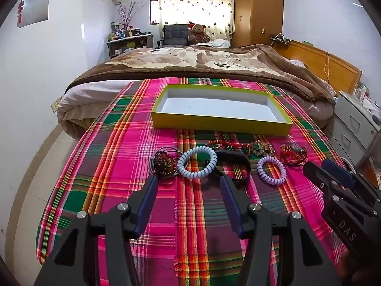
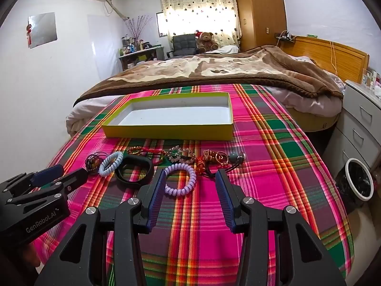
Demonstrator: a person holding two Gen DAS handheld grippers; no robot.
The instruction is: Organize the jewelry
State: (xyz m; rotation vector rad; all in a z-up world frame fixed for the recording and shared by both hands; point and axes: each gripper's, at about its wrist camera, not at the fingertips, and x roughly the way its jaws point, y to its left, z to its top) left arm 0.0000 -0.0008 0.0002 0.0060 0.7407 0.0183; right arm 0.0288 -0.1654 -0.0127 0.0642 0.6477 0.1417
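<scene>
A box point(image 1: 221, 121) is sitting on the table point(image 1: 133, 157), toward its far edge, with a bed point(image 1: 214, 64) lying behind. A row of jewelry is lying before the box: a bead cluster point(image 1: 164, 163) at the left, then a coil band point(image 1: 197, 162), a strap point(image 1: 234, 166), a smaller coil band point(image 1: 272, 170) and a knotted piece point(image 1: 293, 155) at the right.

Woven plaid tablecloth point(image 1: 133, 143), matt cardboard box point(image 1: 214, 124), fuzzy blanket point(image 1: 190, 62).
</scene>
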